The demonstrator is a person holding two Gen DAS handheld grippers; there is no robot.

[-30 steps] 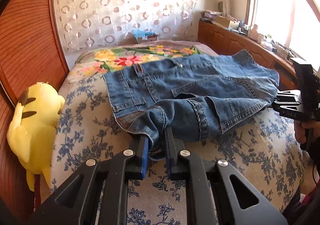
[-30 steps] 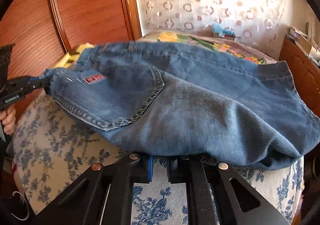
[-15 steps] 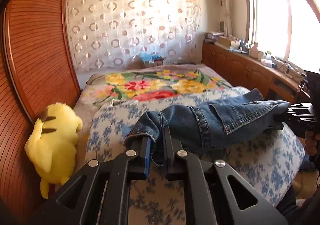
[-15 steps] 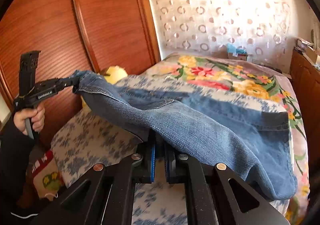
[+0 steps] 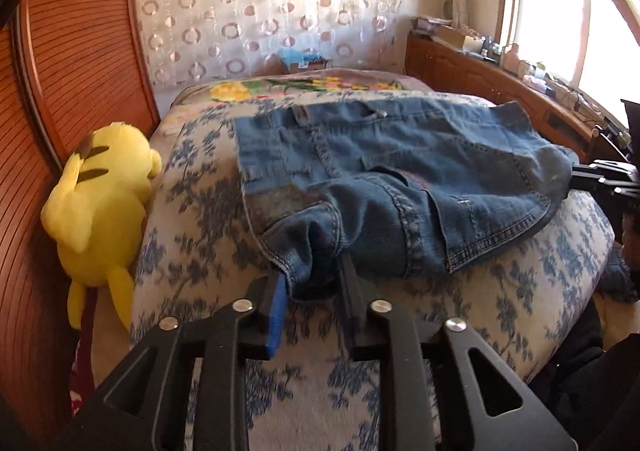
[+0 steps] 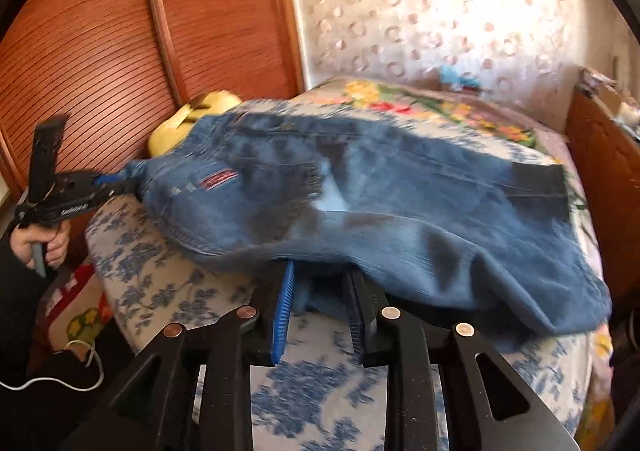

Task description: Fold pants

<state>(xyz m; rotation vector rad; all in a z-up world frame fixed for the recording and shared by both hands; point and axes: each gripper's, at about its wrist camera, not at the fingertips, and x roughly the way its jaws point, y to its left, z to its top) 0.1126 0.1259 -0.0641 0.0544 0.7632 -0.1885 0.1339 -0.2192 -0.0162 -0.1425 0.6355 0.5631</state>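
Observation:
Blue denim pants [image 5: 400, 171] lie folded on the bed, waistband nearest me. My left gripper [image 5: 312, 283] stands with its jaws parted, a bunched corner of the waistband still lying between them. It also shows in the right wrist view [image 6: 120, 183] at the left corner of the pants [image 6: 400, 211]. My right gripper [image 6: 320, 287] has its jaws parted too, denim edge between them. It shows in the left wrist view [image 5: 576, 175] at the pants' right corner.
The bed [image 5: 200, 211] has a blue floral cover and a flowered blanket [image 5: 304, 85] behind. A yellow plush toy [image 5: 100, 195] leans against the wooden wardrobe [image 5: 72, 63] at left. A wooden cabinet [image 5: 480, 75] with clutter runs under the window on the right.
The pants were lifted off the bed half a second ago and have come back down flat. Both grippers' jaws have opened wider around the waistband corners.

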